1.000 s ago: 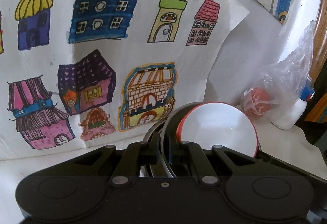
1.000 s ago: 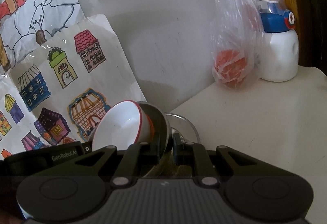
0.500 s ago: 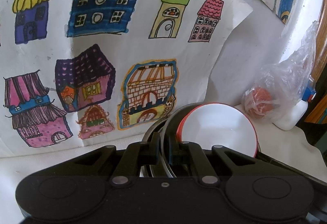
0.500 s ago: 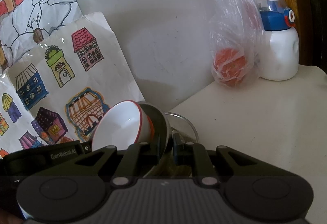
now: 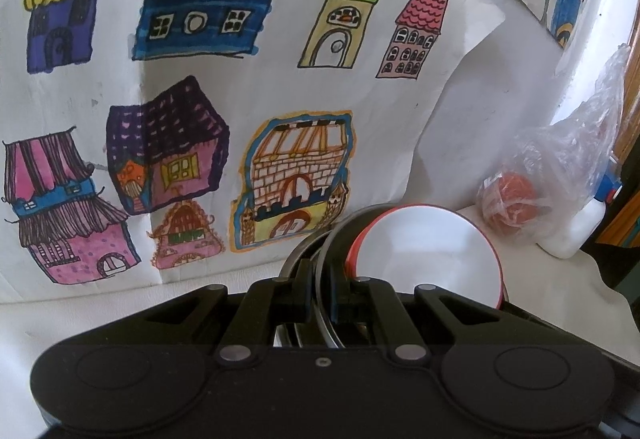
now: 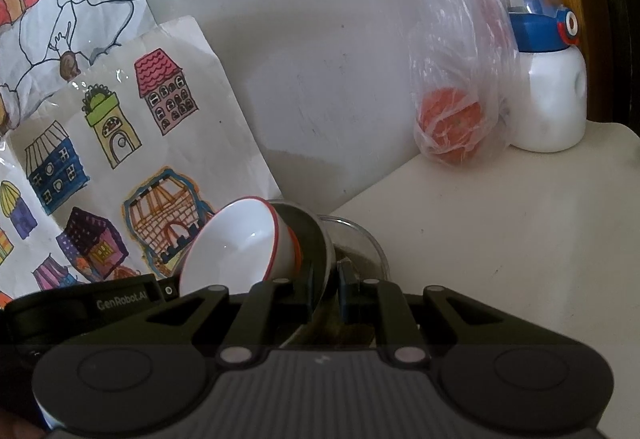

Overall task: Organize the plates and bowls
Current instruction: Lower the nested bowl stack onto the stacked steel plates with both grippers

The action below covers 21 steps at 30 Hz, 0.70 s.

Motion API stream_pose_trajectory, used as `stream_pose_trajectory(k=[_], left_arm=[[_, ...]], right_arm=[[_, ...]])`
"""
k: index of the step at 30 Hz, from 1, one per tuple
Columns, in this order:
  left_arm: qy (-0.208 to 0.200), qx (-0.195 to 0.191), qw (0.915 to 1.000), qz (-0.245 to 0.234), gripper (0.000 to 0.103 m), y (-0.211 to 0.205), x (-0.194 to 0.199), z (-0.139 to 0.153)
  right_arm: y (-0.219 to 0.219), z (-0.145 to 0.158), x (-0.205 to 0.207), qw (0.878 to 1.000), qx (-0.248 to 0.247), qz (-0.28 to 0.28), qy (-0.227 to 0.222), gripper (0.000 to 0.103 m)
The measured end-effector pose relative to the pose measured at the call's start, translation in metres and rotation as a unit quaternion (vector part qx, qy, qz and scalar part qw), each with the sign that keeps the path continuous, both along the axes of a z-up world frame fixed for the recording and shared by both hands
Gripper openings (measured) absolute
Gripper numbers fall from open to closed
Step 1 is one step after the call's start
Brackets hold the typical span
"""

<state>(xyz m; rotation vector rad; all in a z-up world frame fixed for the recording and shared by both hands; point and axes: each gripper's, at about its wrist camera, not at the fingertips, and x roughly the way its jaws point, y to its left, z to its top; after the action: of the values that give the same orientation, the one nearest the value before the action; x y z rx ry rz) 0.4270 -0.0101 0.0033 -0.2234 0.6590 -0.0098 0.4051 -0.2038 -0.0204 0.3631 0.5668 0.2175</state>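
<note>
Two grippers, left gripper (image 5: 320,293) and right gripper (image 6: 325,287), each have their fingers clamped on the rim of a steel bowl (image 6: 316,235) held tilted above the table (image 6: 500,251), a red-rimmed white bowl (image 6: 236,243) nested inside. Tilted so steeply, the white bowl could slide out. A bagged orange (image 6: 450,133), a water bottle (image 6: 550,99) and taped drawings (image 5: 200,79) stand near.

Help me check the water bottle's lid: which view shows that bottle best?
The right wrist view: the water bottle stands whole, blue lid and red strap clear. The left wrist view catches only a white sliver behind the plastic bag.
</note>
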Motion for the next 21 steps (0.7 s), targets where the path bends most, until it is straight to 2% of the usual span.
stream_pose_trajectory(k=[21], left_arm=[[-0.005,-0.011,0.9999,0.003,0.006,0.0034,0.0020,-0.0018]], right_arm=[[0.0009,-0.0026,0.0018,1.000,0.010,-0.003,-0.006,0.015]])
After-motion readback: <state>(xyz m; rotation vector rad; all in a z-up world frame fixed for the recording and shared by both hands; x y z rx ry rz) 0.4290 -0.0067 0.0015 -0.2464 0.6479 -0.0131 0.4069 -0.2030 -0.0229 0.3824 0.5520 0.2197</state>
